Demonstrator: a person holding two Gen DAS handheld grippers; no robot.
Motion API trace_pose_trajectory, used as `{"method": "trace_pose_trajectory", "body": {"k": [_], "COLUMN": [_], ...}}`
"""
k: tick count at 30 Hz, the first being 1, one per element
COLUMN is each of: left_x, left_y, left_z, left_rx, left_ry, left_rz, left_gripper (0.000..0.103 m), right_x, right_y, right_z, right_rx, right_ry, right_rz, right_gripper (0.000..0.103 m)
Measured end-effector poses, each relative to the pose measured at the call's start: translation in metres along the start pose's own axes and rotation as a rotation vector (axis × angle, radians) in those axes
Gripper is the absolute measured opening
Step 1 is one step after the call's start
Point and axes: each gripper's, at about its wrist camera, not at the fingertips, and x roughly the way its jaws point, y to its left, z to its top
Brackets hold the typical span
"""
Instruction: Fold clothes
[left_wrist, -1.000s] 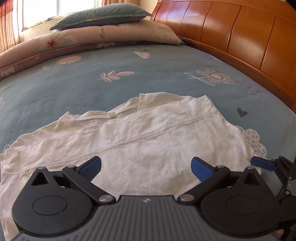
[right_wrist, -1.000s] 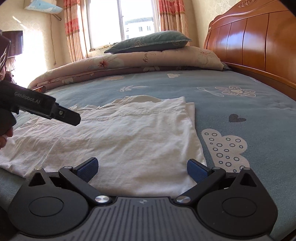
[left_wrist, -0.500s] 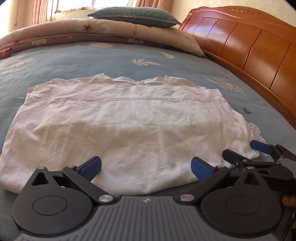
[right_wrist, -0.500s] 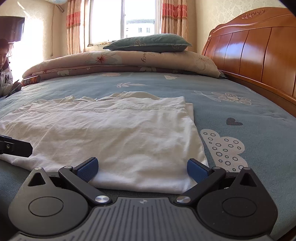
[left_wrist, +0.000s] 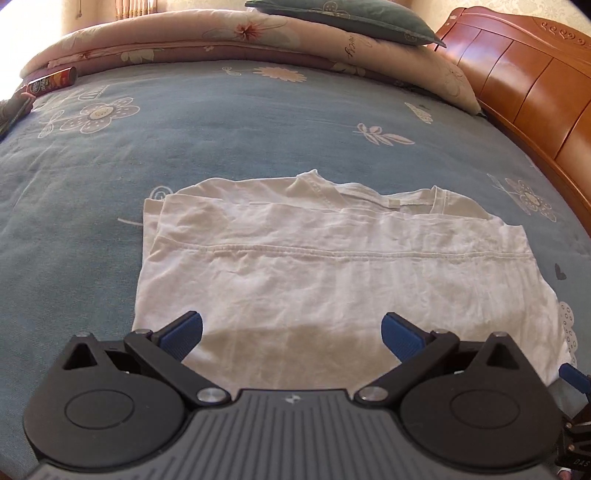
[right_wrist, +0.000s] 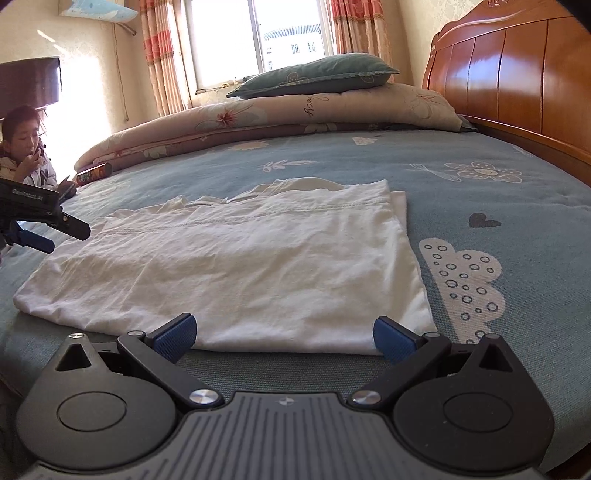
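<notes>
A white T-shirt (left_wrist: 332, 273) lies folded in half on the blue bedsheet (left_wrist: 221, 140), its hem seam running across and its collar at the far edge. It also shows in the right wrist view (right_wrist: 236, 266). My left gripper (left_wrist: 291, 332) is open and empty, raised over the shirt's near edge. My right gripper (right_wrist: 284, 334) is open and empty, low at the shirt's near edge by its right corner. The left gripper also shows at the left edge of the right wrist view (right_wrist: 48, 229).
A rolled quilt (right_wrist: 258, 118) and a green pillow (right_wrist: 314, 74) lie at the far end of the bed. A wooden headboard (right_wrist: 517, 81) runs along the right. A snack can (right_wrist: 94, 173) lies near a seated child (right_wrist: 24, 147) at the far left.
My left gripper has risen and swung left, so it looks down on the shirt from higher. My right gripper has stayed near the shirt's front edge. Both stay open.
</notes>
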Motion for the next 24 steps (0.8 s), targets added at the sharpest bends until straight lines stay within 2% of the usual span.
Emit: {"method": "trace_pose_trajectory", "body": {"k": [3,7,12,15,17,20,22,24], "left_x": [0.011,0.03,0.026,0.027,0.028,0.02,0.013,0.011], "left_y": [0.003,0.015,0.058,0.081,0.092,0.095,0.094,0.097], "left_z": [0.009,0.012,0.003,0.001,-0.001,0.008,0.013,0.015], "left_rx": [-0.001,0.001,-0.09,-0.145,-0.159,-0.123,-0.089,-0.084], "left_ry": [-0.003,0.053,0.073,0.088,0.1,0.13,0.116,0.102], "left_rz": [-0.05,-0.096,-0.196,-0.277,-0.333,-0.331,-0.303,-0.306], "left_gripper": [0.102,0.102,0.102,0.102,0.102,0.102,0.102,0.102], "right_x": [-0.014,-0.023,-0.014,-0.002,0.004,0.006,0.008,0.015], "right_y": [0.005,0.016,0.035,0.053,0.071,0.101,0.12,0.141], "right_z": [0.0,0.003,0.016,0.027,0.035,0.05,0.061,0.07], "right_rx": [0.012,0.018,0.034,0.05,0.008,-0.1,-0.144,-0.176], "right_ry": [0.002,0.007,-0.005,-0.001,0.016,0.015,-0.008,-0.006], "right_rz": [-0.026,-0.053,-0.068,-0.026,0.009,0.057,0.116,0.191], "right_gripper": [0.103,0.103,0.103,0.103,0.103,0.103,0.103,0.103]}}
